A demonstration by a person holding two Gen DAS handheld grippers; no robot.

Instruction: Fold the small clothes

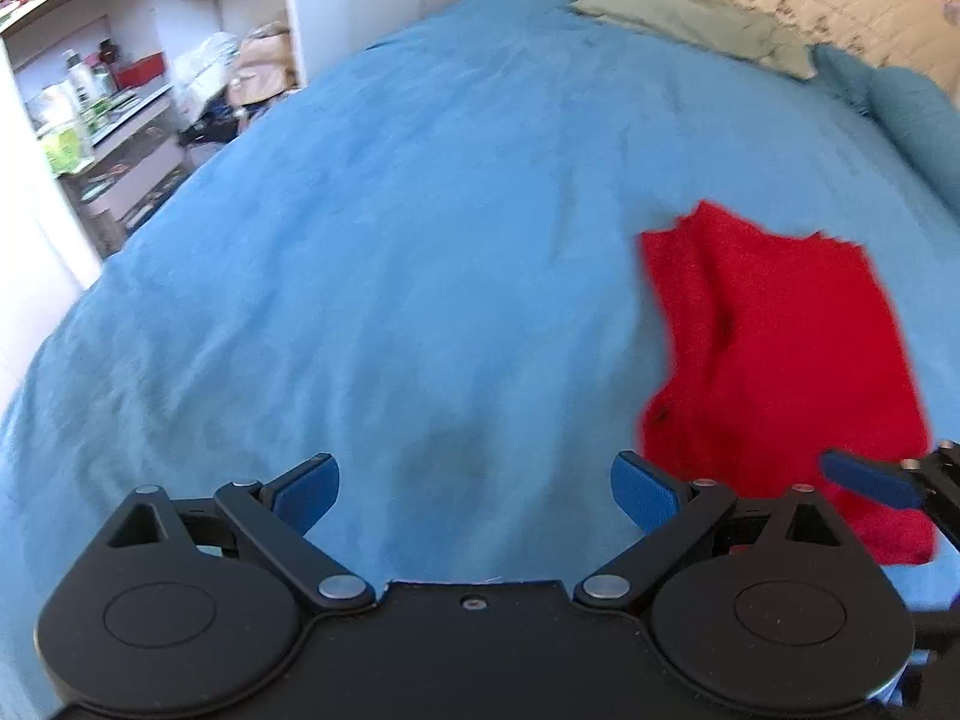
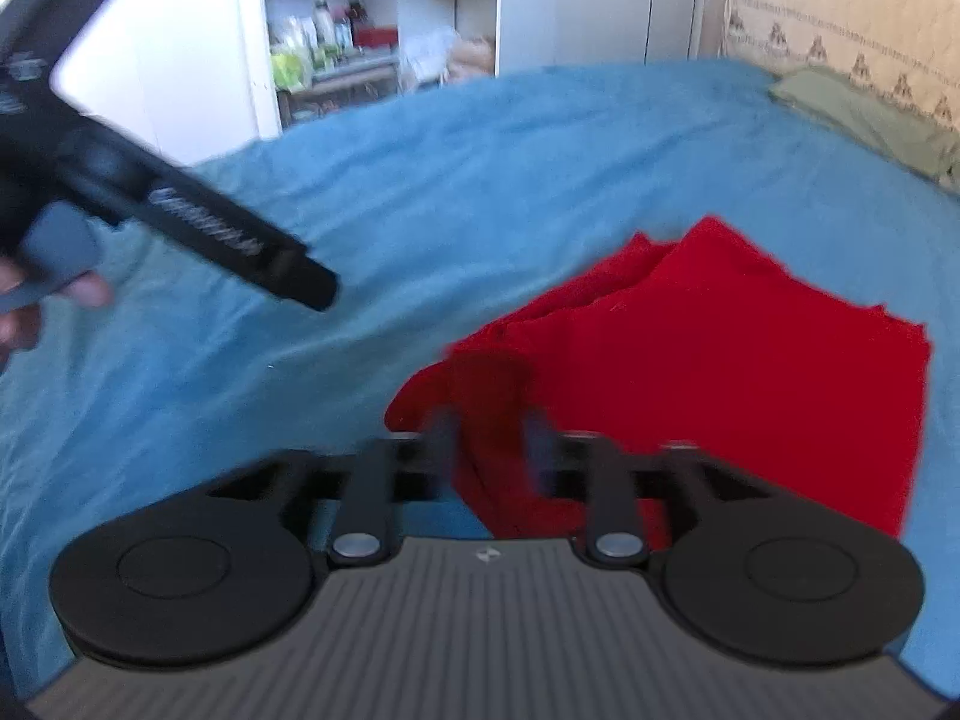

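Note:
A red garment point(image 1: 780, 360) lies folded flat on the blue bedspread point(image 1: 390, 240), to the right in the left wrist view. My left gripper point(image 1: 474, 495) is open and empty, hovering over bare bedspread just left of the garment. In the right wrist view the red garment point(image 2: 720, 372) fills the middle right. My right gripper point(image 2: 489, 438) has its blurred fingers close around a raised fold of the red cloth at the garment's near left corner. One blue finger of the right gripper shows at the right edge of the left wrist view point(image 1: 870, 480).
White shelves point(image 1: 120, 90) with bottles and clutter stand beyond the bed's left side. A green pillow point(image 1: 690, 18) and a blue pillow point(image 1: 912, 120) lie at the head of the bed. The left gripper's handle point(image 2: 180, 204) crosses the upper left of the right wrist view.

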